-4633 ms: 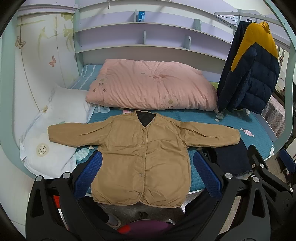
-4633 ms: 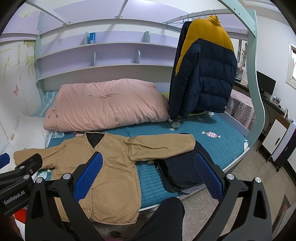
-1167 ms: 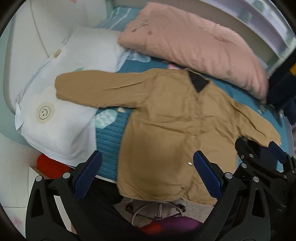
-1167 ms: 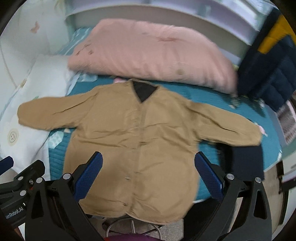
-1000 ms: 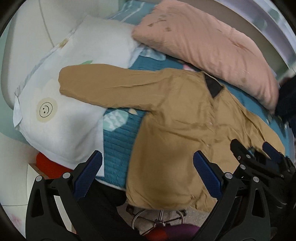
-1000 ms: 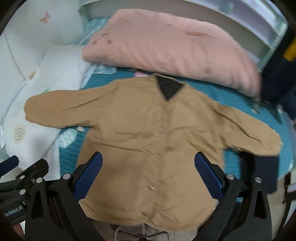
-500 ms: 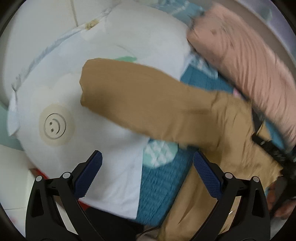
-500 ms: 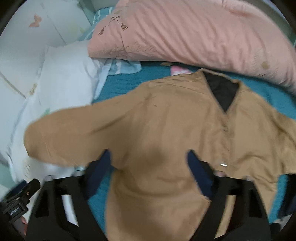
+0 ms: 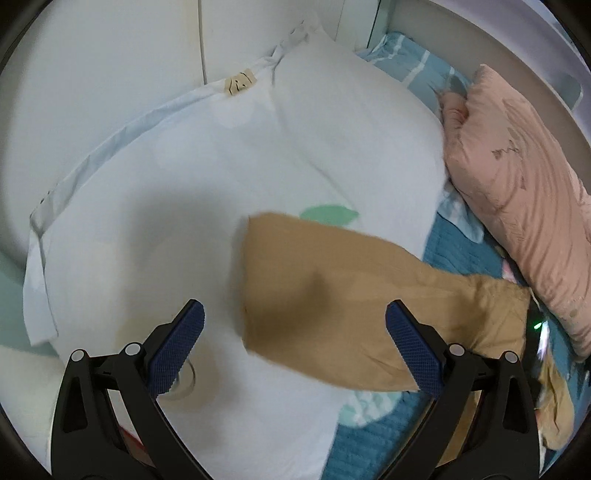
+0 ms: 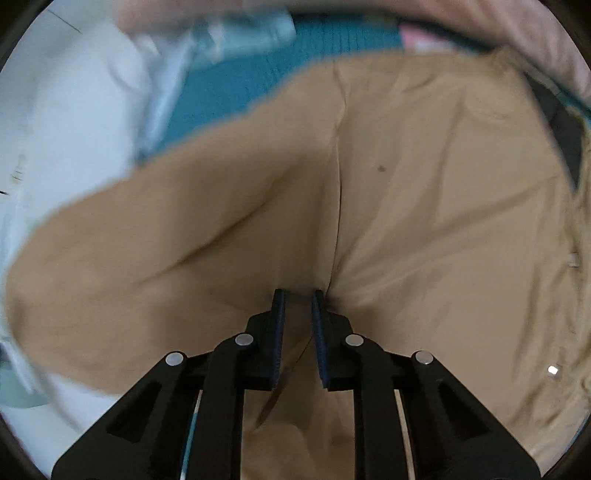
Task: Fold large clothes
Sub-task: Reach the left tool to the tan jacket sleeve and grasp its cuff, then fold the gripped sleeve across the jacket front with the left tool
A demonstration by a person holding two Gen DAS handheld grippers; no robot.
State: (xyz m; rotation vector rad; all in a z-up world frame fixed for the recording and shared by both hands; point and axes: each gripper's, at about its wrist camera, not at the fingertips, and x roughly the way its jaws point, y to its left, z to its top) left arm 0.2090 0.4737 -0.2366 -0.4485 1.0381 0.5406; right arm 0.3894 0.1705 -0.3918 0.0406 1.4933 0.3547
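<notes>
The tan jacket (image 10: 424, 184) lies flat on the bed, its black-lined collar (image 10: 557, 122) at the upper right. My right gripper (image 10: 298, 295) points down at the underarm, where the sleeve seam meets the body. Its jaws are closing, nearly together, with tan cloth pinched between the tips and creases running from them. In the left wrist view the jacket's sleeve (image 9: 332, 295) rests across a white pillow (image 9: 221, 166), cuff end toward the left. My left gripper (image 9: 295, 310) hovers open over that cuff, one finger on each side, not touching it.
A pink quilt (image 9: 517, 184) lies along the far right of the bed, and its edge shows in the right wrist view (image 10: 535, 29). Teal bedsheet (image 9: 443, 251) shows between pillow and quilt. A white wall panel (image 9: 110, 74) stands behind the pillow.
Both grippers dropped toward the left sleeve. The left moved out over the cuff on the pillow. The right came down onto the underarm and its jaws went from wide to nearly together.
</notes>
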